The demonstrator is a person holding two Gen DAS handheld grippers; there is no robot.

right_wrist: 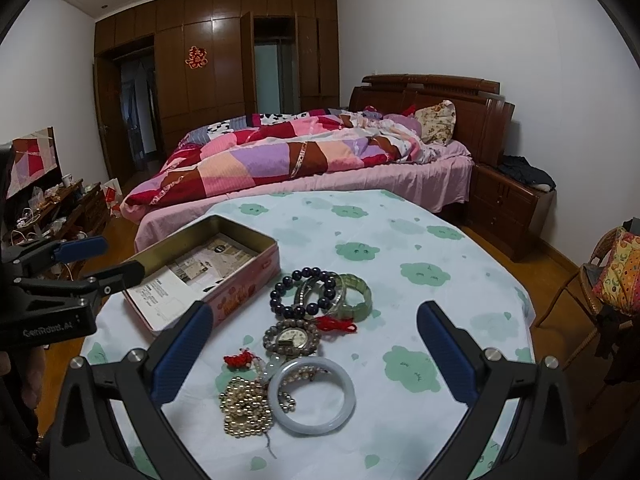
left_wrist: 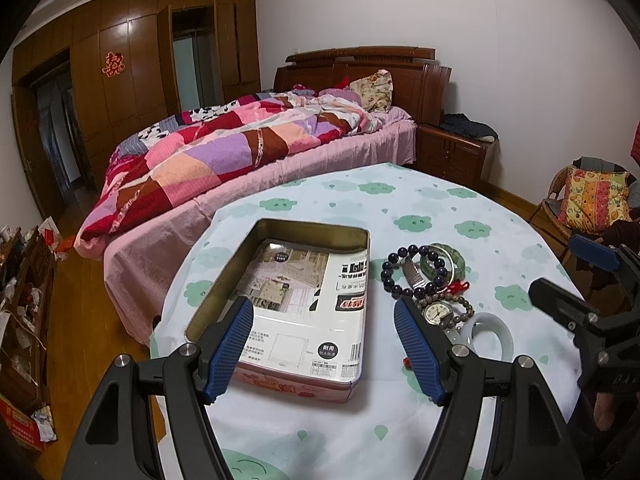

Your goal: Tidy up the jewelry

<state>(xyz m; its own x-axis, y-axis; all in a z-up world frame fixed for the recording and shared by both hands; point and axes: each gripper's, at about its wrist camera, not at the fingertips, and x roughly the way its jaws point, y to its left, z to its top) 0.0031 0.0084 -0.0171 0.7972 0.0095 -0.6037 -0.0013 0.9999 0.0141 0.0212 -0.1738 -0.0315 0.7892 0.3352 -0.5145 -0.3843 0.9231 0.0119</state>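
An open pink tin box point(left_wrist: 352, 376) point(right_wrist: 236, 296) with a printed card inside sits on the table. Right of it lies a jewelry pile: dark bead bracelet point(right_wrist: 304, 292) point(left_wrist: 390, 276), green bangle point(right_wrist: 356, 292) point(left_wrist: 456, 258), beaded watch point(right_wrist: 292, 336) point(left_wrist: 438, 312), white jade bangle point(right_wrist: 312, 394) point(left_wrist: 494, 336), gold bead necklace point(right_wrist: 244, 406), red knot charm point(right_wrist: 240, 360). My left gripper point(left_wrist: 324, 316) is open and empty above the box's near end. My right gripper point(right_wrist: 314, 324) is open and empty above the pile; it also shows in the left wrist view point(left_wrist: 560, 280).
The round table has a white cloth with green clouds point(right_wrist: 424, 272). Behind it stands a bed with a patchwork quilt point(right_wrist: 280, 156). A wicker chair with a cushion point(right_wrist: 616, 276) stands at the right. A cluttered low cabinet point(right_wrist: 60, 208) stands at the left.
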